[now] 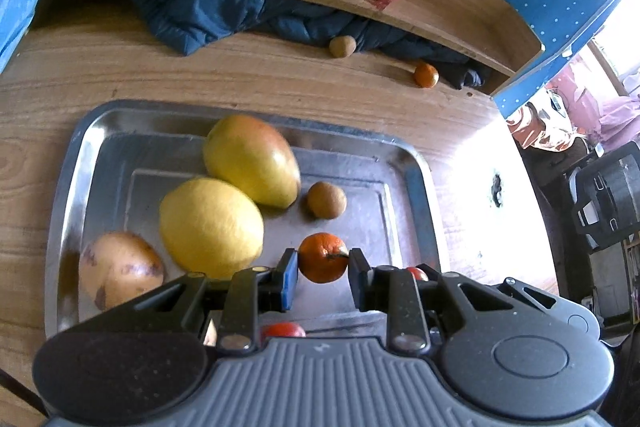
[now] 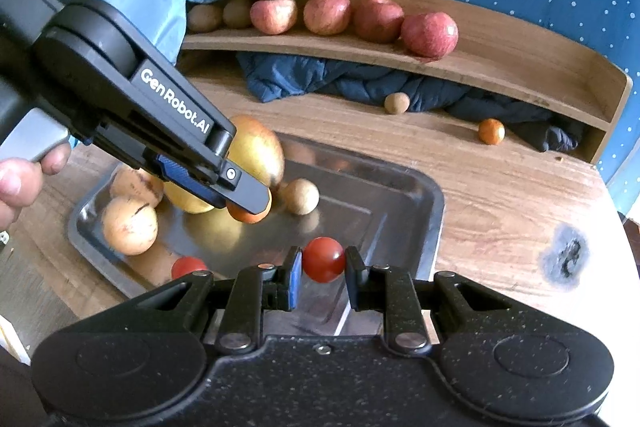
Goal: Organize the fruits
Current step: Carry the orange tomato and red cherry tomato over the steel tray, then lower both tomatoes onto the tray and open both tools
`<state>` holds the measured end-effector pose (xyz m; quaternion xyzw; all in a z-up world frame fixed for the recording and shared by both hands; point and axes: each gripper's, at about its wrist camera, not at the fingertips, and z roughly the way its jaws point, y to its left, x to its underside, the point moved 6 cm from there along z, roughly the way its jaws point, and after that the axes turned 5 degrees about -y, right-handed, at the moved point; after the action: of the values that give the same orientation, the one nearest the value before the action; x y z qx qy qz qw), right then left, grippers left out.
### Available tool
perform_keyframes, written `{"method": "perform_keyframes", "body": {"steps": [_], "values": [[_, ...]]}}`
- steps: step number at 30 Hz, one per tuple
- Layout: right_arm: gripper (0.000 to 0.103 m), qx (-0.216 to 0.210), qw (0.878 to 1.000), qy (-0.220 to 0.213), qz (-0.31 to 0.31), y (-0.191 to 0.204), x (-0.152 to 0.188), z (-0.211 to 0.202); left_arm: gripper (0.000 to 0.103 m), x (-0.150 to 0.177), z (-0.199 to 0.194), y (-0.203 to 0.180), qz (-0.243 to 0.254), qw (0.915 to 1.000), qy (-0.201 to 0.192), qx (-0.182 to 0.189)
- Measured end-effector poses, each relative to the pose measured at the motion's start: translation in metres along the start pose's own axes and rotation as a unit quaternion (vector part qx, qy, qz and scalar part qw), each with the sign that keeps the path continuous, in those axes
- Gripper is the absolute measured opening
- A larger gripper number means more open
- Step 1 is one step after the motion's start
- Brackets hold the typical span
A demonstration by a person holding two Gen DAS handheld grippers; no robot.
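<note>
We see left gripper (image 1: 323,264) clamped on small mandarin (image 1: 322,255), lower centre of frame, above steel tray (image 1: 416,171). Right gripper (image 2: 322,267) clamped on cherry tomato (image 2: 323,259), lower centre. Both light; tomato soft, slick, likely bruises: squeeze gently across widest part.

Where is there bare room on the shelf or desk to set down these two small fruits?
The shelf is bare right of the last apple; the desk is bare right of the tray. The tray's left half is crowded with mango, lemon and pears.
</note>
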<state>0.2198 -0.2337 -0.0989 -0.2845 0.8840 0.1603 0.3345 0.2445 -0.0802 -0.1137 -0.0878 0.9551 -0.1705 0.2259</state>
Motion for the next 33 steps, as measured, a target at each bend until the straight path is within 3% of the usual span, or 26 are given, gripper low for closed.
{"method": "perform_keyframes", "body": {"steps": [23,33], "values": [[0.024,-0.055,0.998,0.030,-0.029,0.035,0.014,0.003,0.029,0.023,-0.017,0.029,-0.038,0.9988,0.000,-0.033],[0.024,-0.060,0.997,0.035,-0.029,0.041,0.018,0.003,0.029,0.027,-0.019,0.030,-0.030,0.9988,0.005,-0.039]]}}
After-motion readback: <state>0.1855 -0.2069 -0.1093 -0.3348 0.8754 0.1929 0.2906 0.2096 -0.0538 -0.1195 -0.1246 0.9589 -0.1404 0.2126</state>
